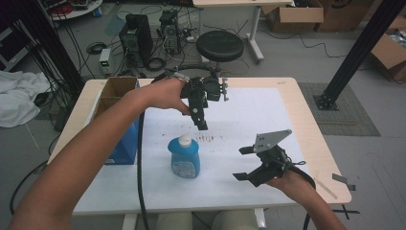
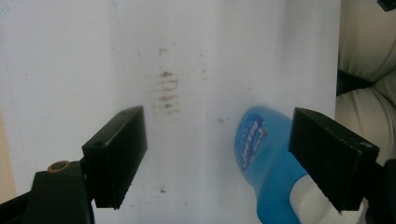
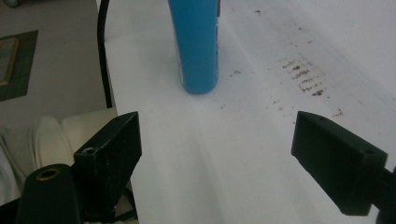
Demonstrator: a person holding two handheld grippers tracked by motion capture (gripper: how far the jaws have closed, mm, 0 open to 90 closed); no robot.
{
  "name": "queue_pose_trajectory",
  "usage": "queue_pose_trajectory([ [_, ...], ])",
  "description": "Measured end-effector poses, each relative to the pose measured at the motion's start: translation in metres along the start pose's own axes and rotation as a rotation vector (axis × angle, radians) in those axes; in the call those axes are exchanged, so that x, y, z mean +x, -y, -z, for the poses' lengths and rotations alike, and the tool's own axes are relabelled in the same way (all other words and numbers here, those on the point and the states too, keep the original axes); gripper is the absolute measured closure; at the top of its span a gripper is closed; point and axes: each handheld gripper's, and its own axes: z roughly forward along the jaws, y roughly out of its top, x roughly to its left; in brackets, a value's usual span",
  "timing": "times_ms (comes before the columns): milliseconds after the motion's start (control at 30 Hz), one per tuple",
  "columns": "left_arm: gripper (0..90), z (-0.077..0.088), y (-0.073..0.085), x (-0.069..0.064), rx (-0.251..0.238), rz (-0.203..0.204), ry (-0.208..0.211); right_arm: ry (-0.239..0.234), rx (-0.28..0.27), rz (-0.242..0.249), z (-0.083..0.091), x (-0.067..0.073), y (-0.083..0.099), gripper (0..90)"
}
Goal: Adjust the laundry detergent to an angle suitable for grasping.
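A blue bottle (image 1: 185,158) with a white cap stands upright on the white-covered table (image 1: 258,110), near the front middle. My left gripper (image 1: 202,125) hangs above and just behind it, pointing down. In the left gripper view the bottle (image 2: 264,158) lies low and to the right, partly behind the right jaw, and the left gripper (image 2: 217,135) is open with nothing between its jaws. My right gripper (image 1: 244,163) rests low to the right of the bottle, jaws wide apart. The right gripper (image 3: 215,130) is open, facing the bottle (image 3: 196,42) farther off.
A blue box (image 1: 122,141) with an open brown top stands at the table's left edge. Brown smudges (image 1: 207,138) mark the sheet behind the bottle. A black cable (image 1: 140,163) trails off the front. A stool (image 1: 220,45) and computer towers stand beyond the table.
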Motion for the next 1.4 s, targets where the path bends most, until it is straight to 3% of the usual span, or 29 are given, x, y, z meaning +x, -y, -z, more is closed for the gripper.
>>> queue_pose_trajectory([
  [333,20.1,0.001,0.006,0.004,-0.01,0.011,-0.003,-0.011,-0.077,-0.002,-0.023,0.003,-0.002,15.2],
  [467,20.1,0.002,0.007,0.005,-0.01,0.015,-0.008,-0.011,-0.136,0.001,-0.032,0.003,-0.002,15.1],
  [1400,20.2,0.0,0.01,0.006,0.001,0.022,-0.016,-0.021,-0.289,0.015,-0.085,0.009,-0.021,14.8],
])
